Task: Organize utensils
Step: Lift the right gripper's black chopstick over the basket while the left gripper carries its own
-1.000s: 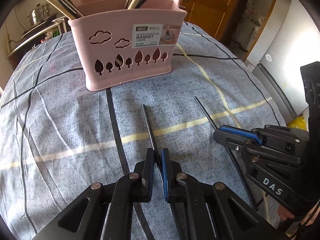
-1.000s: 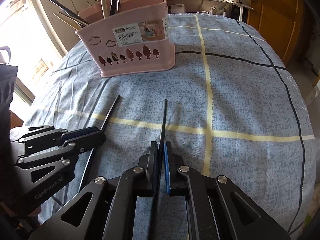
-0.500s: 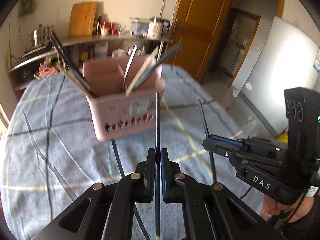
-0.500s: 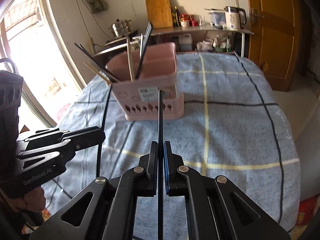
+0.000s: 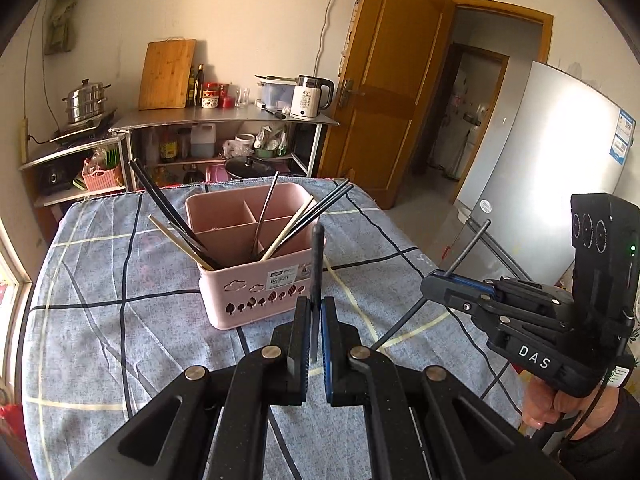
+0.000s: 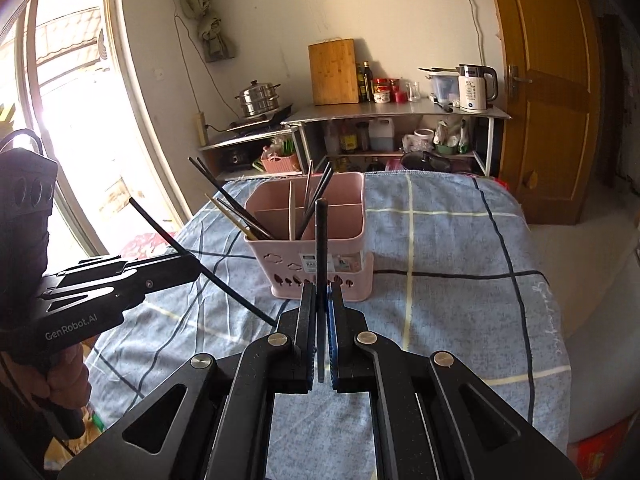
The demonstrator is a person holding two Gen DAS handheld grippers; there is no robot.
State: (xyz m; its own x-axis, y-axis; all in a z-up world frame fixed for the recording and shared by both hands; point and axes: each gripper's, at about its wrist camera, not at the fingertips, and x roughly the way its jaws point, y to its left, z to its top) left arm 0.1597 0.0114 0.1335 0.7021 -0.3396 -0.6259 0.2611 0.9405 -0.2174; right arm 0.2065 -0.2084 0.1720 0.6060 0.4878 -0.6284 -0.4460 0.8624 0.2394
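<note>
**Both grippers loaded, basket ahead**

Risks first. Each chopstick is pinched low on its shaft, so most of its length stands free above the grip; my judgement is that a slight loosening would let one swivel or slip through. The basket [image 5: 256, 276] already holds several sticks leaning outward at 10 and 2 o'clock; a descending tip could catch these, or strike a divider wall or the rim and glance off onto the tabletop [image 5: 100, 320]. The two grippers sit close together, so a collision near the basket is possible.

Left gripper [image 5: 316, 344]: jaws pressed together on a black chopstick [image 5: 317, 264], which rises toward 12 o'clock from the jaws, its tip overlapping the basket's near wall in the left view.

Right gripper [image 6: 321, 340]: jaws likewise pinching a second chopstick [image 6: 321, 248], upright at 12 o'clock.

The basket stands on the tabletop directly ahead of both grippers, at 12 o'clock. Both chopsticks are held in the air, outside the basket, not yet placed.
</note>
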